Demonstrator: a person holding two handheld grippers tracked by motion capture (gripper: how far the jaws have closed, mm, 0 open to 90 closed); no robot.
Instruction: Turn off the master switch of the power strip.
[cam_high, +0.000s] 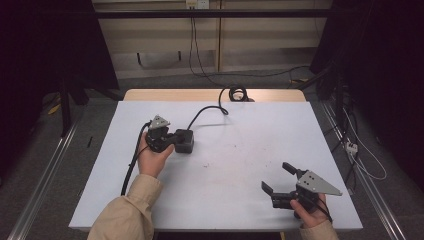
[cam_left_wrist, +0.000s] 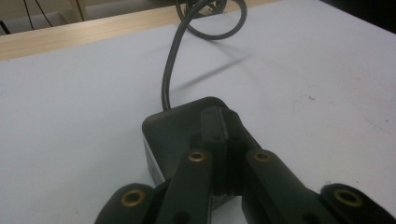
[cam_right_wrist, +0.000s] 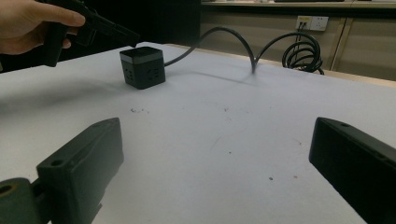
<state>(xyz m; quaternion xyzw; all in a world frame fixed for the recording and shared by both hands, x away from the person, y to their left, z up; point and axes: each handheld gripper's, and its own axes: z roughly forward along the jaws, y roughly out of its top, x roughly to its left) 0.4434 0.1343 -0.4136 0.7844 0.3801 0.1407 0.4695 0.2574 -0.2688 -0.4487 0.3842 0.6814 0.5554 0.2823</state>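
The black power cube (cam_high: 184, 140) sat on the white surface (cam_high: 240, 170), left of centre, its cord (cam_high: 205, 112) trailing to the far edge. Your left gripper (cam_high: 167, 139) pressed its jaws, closed together, onto the cube's top. Your right gripper (cam_high: 278, 178) waited well apart, jaws wide.

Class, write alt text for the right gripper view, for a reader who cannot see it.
A black cube socket sits on a white table, with the left gripper pressing shut jaws onto its top edge, held by a hand. The cube's cable arcs back to a coil near the table's far edge. The right gripper frames the foreground, jaws wide open and holding nothing.
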